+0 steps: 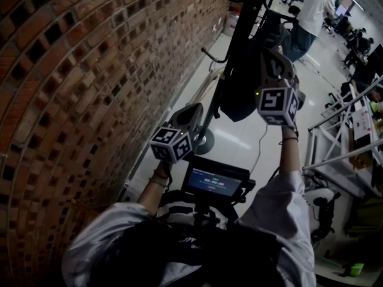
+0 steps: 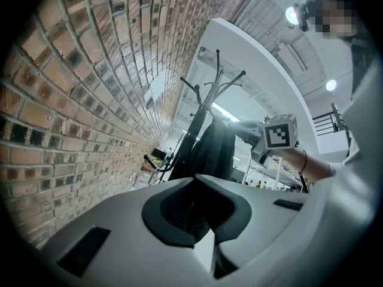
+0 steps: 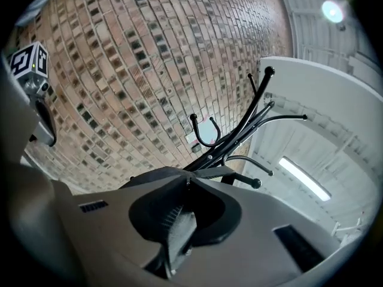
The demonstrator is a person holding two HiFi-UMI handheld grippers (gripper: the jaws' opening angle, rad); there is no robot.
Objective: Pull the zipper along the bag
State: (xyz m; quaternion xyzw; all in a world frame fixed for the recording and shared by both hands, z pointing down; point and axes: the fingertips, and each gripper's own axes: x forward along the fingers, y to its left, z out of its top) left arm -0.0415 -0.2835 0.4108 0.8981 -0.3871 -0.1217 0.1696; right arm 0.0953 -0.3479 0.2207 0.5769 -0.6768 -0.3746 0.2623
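Seems only at the start of the pull. Black bag (image 1: 239, 97) hanging from the coat rack (image 1: 236, 34); right gripper (image 3: 187, 183) held up at it, jaws pinched on what looks like the zipper tab (image 3: 188, 179). Left gripper (image 2: 192, 179) lower, well apart, jaws together, empty.

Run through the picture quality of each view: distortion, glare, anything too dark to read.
Head view: the brick wall bows from wide-angle distortion, and the bag is a black mass without detail. Left gripper view: a ceiling light flares, and the corners are black. Right gripper view: a lamp glares, and the rack shows only as a silhouette.
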